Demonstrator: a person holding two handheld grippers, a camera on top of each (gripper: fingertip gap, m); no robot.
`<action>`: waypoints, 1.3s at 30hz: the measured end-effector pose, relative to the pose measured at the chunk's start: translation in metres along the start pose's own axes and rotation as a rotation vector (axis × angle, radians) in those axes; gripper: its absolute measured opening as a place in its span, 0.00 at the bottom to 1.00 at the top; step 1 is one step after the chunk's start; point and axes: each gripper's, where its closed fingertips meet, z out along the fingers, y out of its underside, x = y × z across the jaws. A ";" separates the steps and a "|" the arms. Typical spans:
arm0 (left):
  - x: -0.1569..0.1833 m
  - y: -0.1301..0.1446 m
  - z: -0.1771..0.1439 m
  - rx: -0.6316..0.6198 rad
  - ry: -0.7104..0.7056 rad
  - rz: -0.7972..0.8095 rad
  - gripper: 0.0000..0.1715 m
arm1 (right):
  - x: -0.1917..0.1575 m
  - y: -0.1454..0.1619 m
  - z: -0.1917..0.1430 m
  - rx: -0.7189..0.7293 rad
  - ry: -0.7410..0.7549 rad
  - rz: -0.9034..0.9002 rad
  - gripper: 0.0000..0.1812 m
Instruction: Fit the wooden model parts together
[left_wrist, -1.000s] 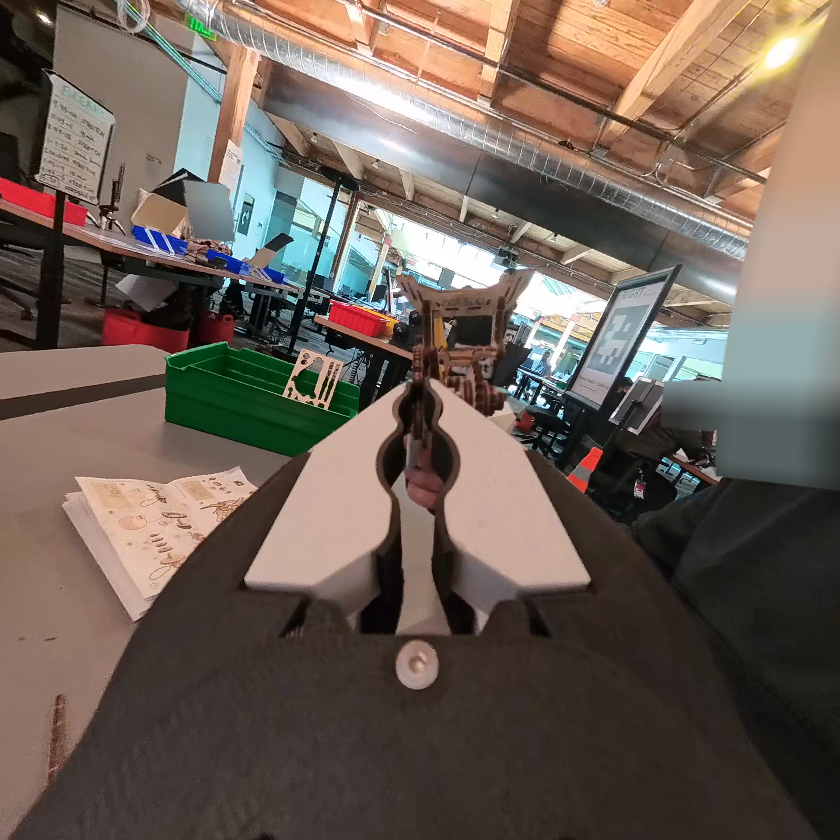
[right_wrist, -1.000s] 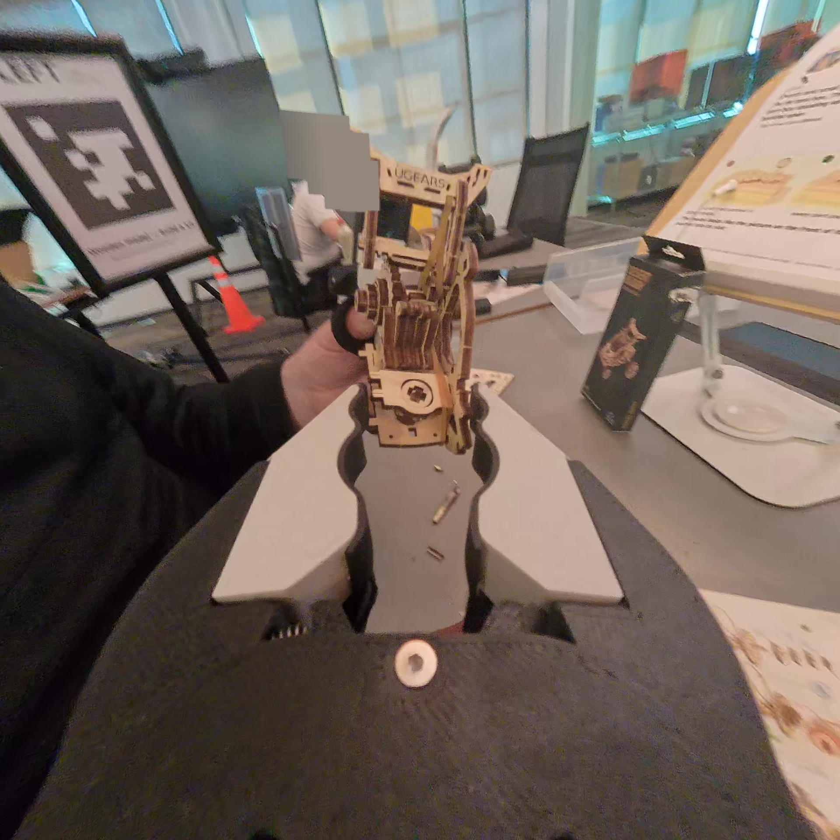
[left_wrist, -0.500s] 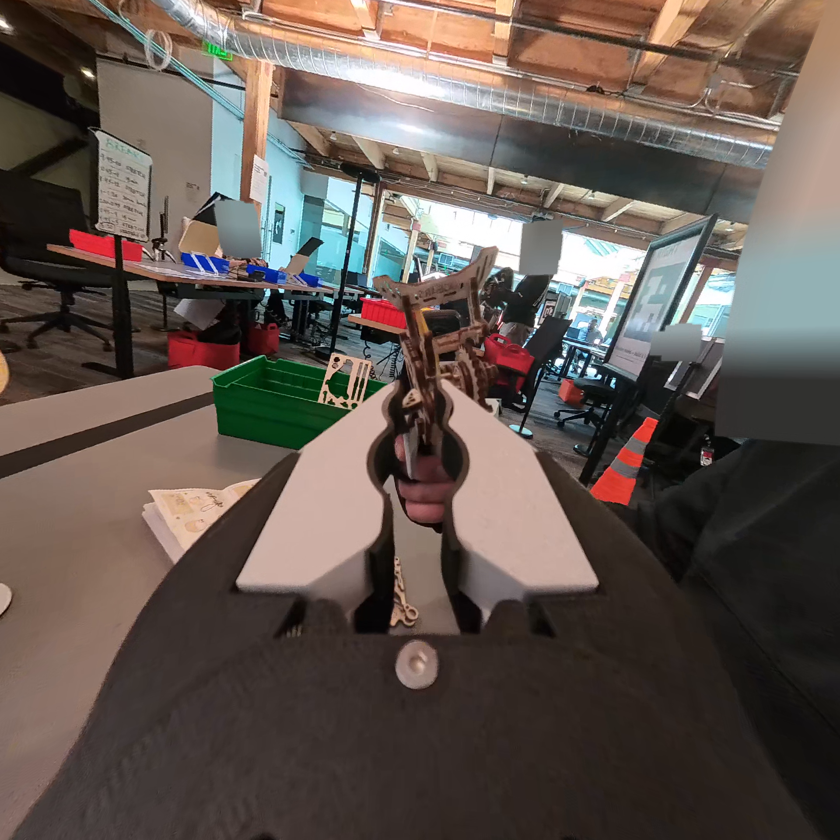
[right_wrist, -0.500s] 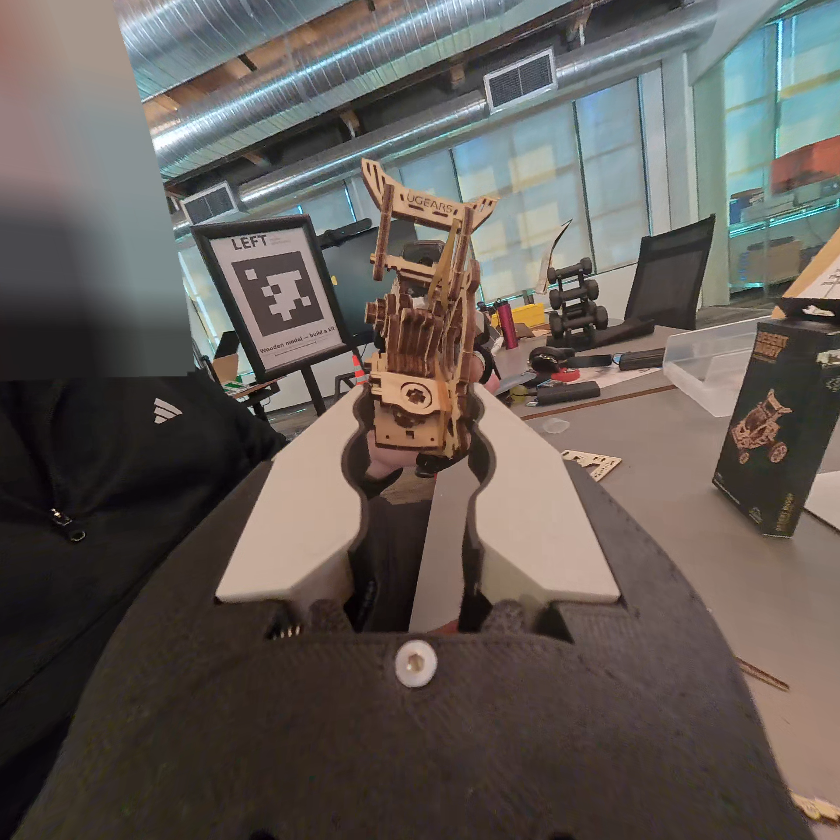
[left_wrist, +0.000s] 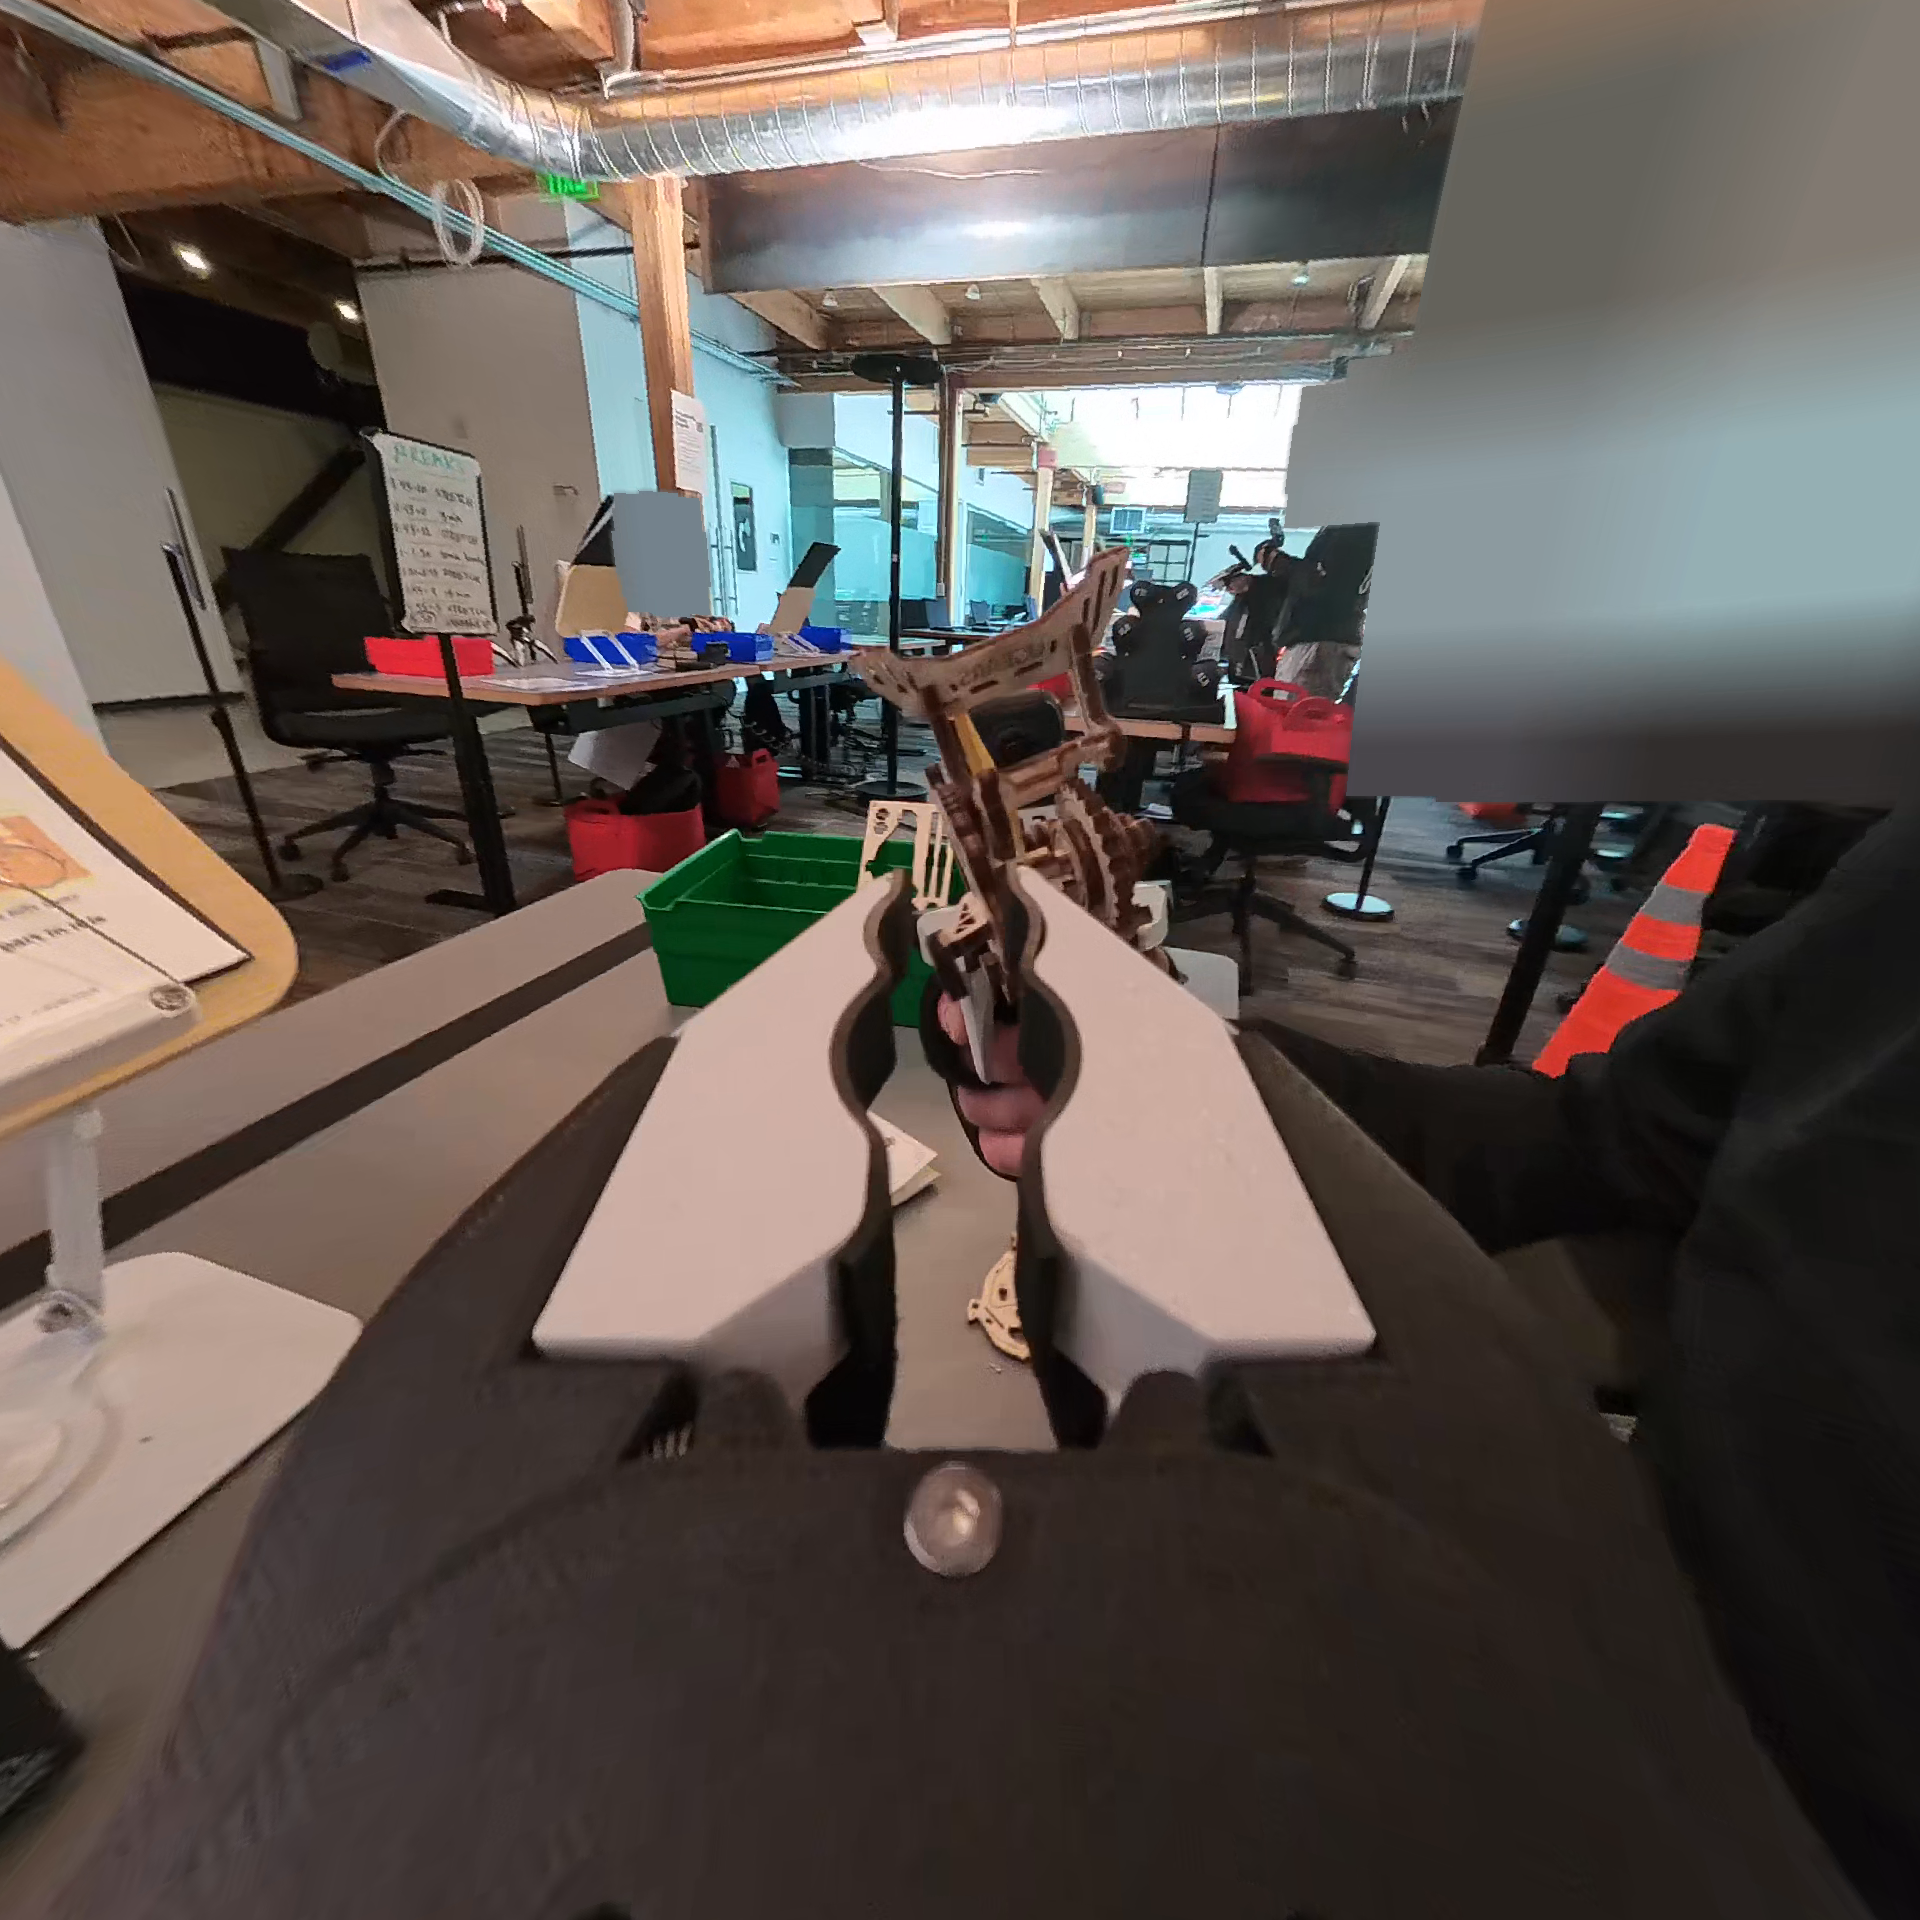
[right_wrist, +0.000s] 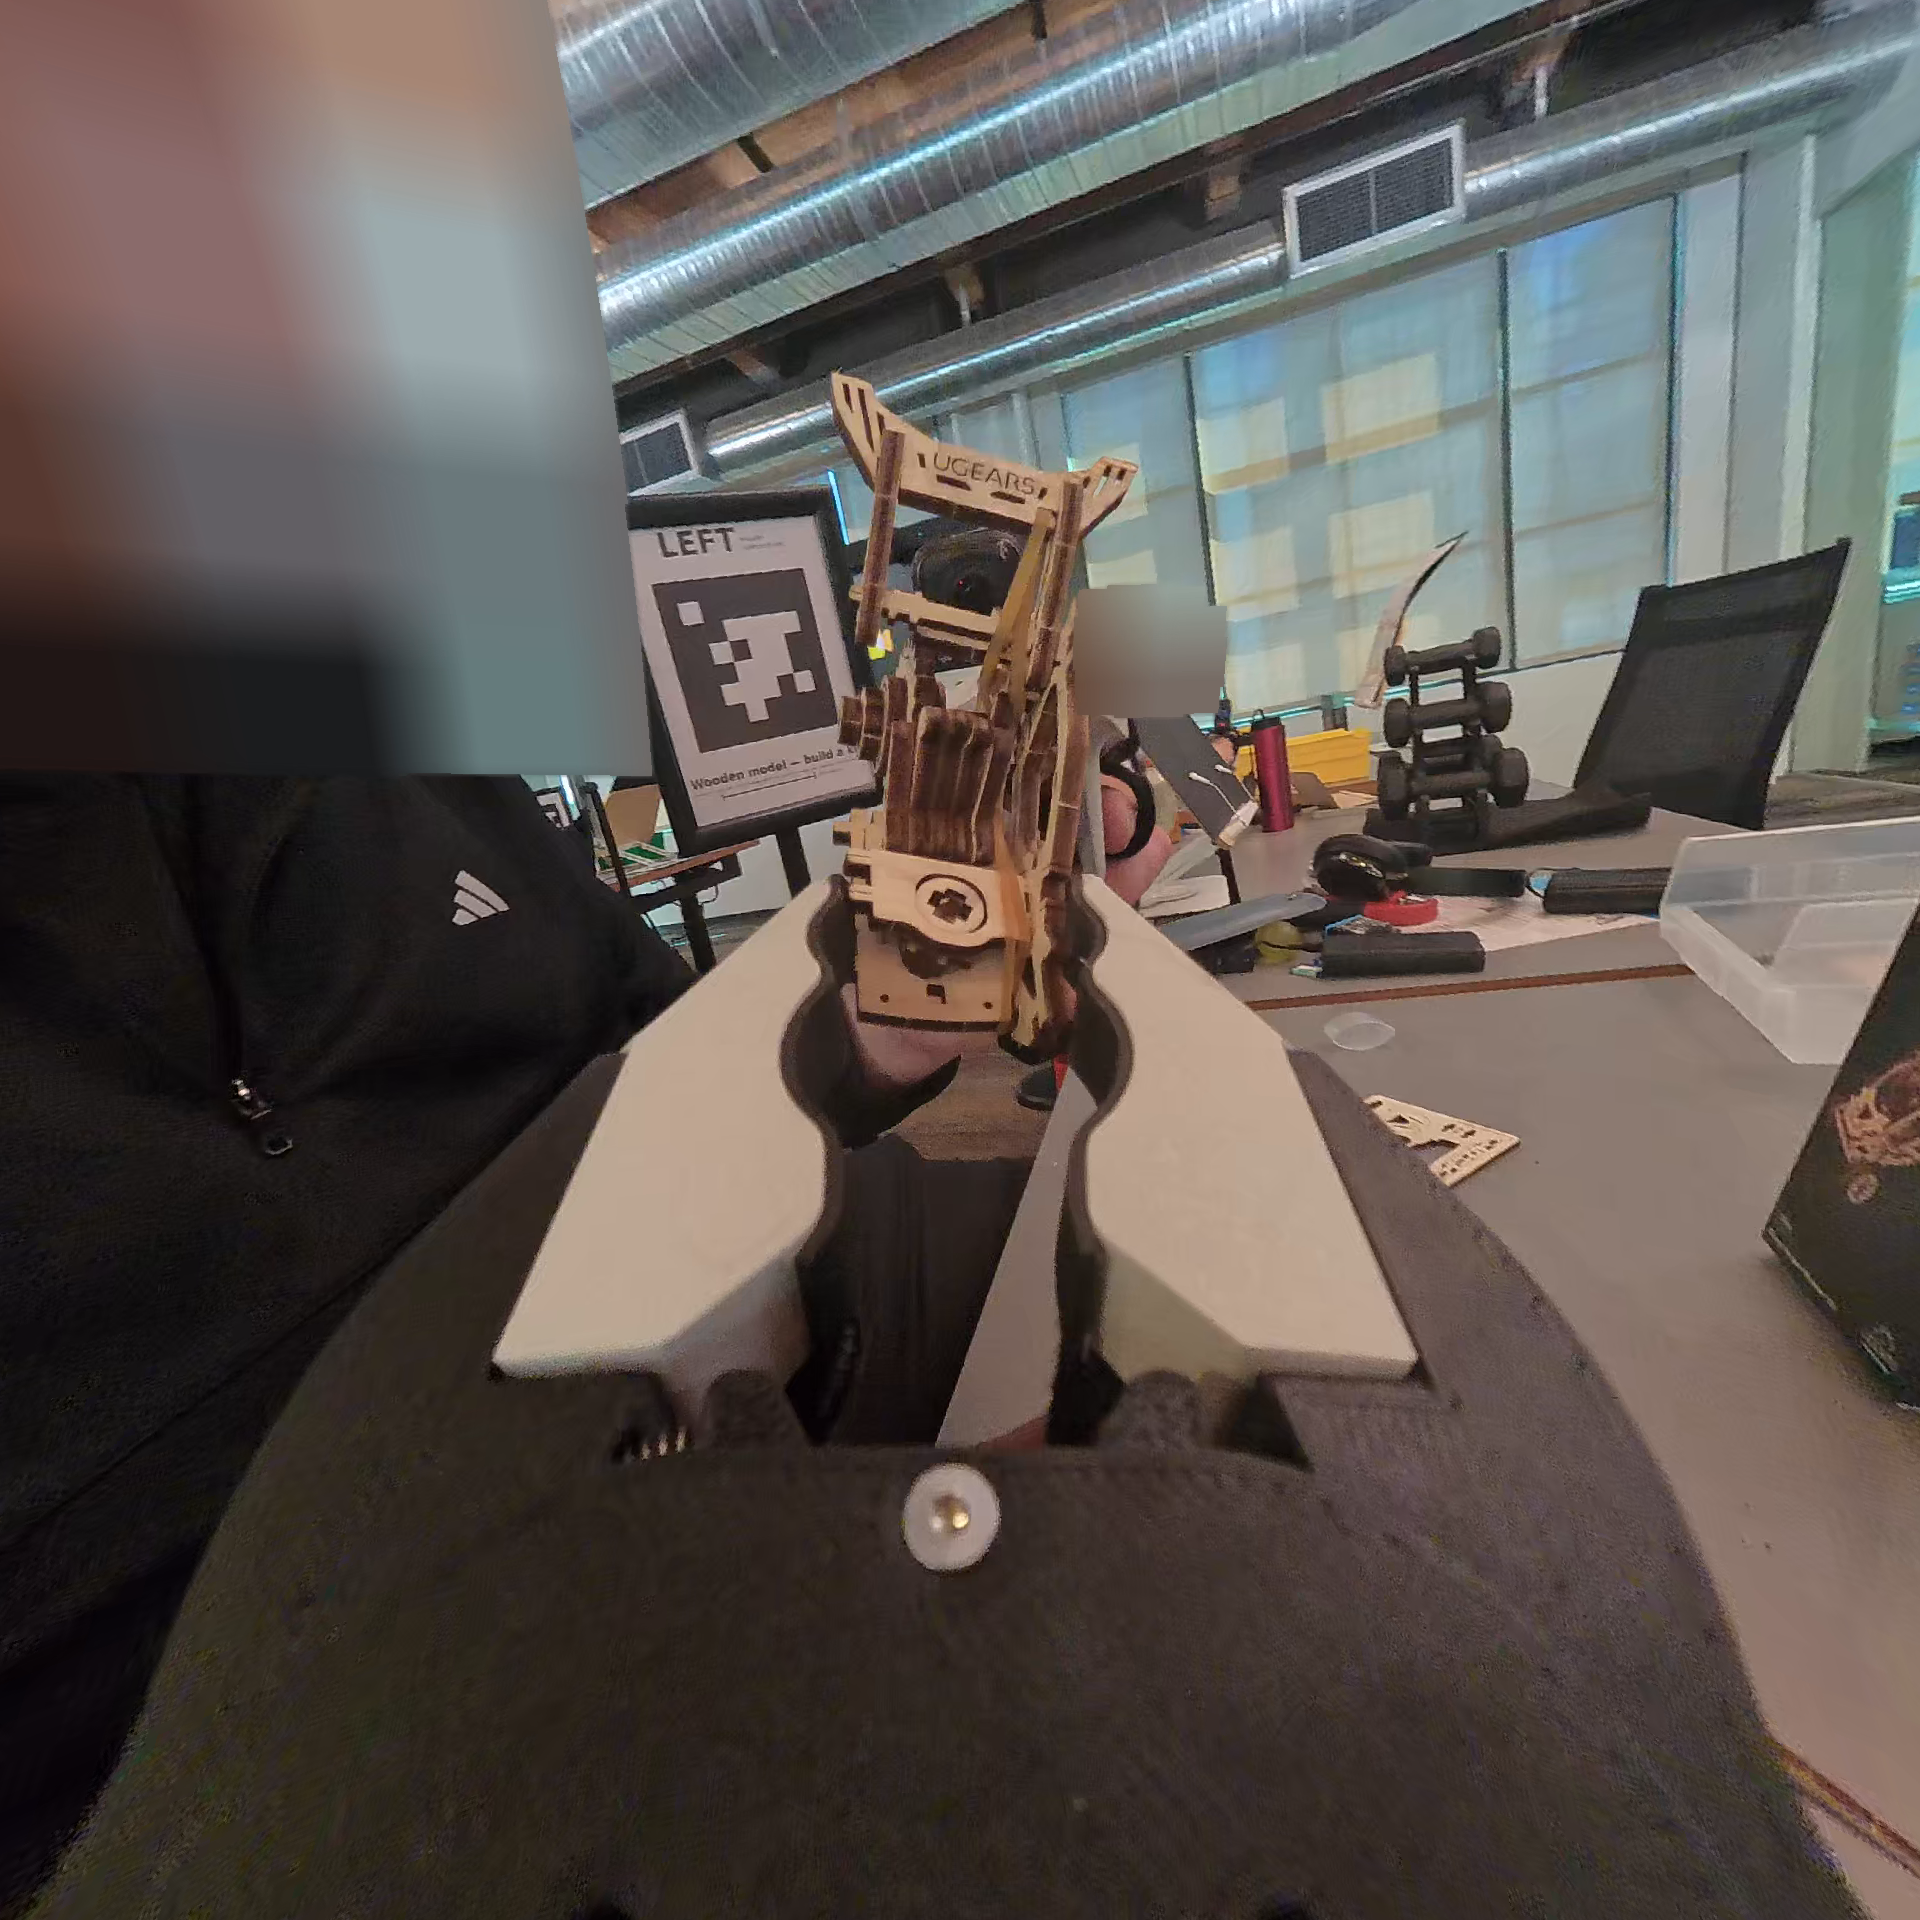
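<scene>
Left gripper (left_wrist: 956, 914): your fingers stand slightly parted, tips raised, nipping the wooden model (left_wrist: 1023, 790).
Right gripper (right_wrist: 951, 914): your jaws clamp the model's base, pointing up and forward.

Left gripper (left_wrist: 956, 914) fingers (left_wrist: 1049, 935) wider apart.

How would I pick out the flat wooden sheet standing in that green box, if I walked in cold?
Start at the grey table and find the green bin at its far edge, just behind the left gripper, which holds the wooden model. A pale cut-out sheet stands upright inside the bin. It is the only flat, thin, hole-riddled panel there, unlike the bulky brown gear assembly.
</scene>
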 end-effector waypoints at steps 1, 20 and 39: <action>0.000 0.000 -0.001 -0.004 -0.003 0.006 0.08 | -0.001 0.000 0.000 0.005 -0.012 -0.003 0.20; -0.006 0.013 0.001 -0.091 -0.041 0.044 0.06 | 0.013 0.015 0.010 -0.045 -0.019 -0.023 0.21; 0.003 0.016 -0.004 -0.155 0.039 0.062 0.03 | 0.005 0.016 0.009 -0.048 -0.080 0.003 0.20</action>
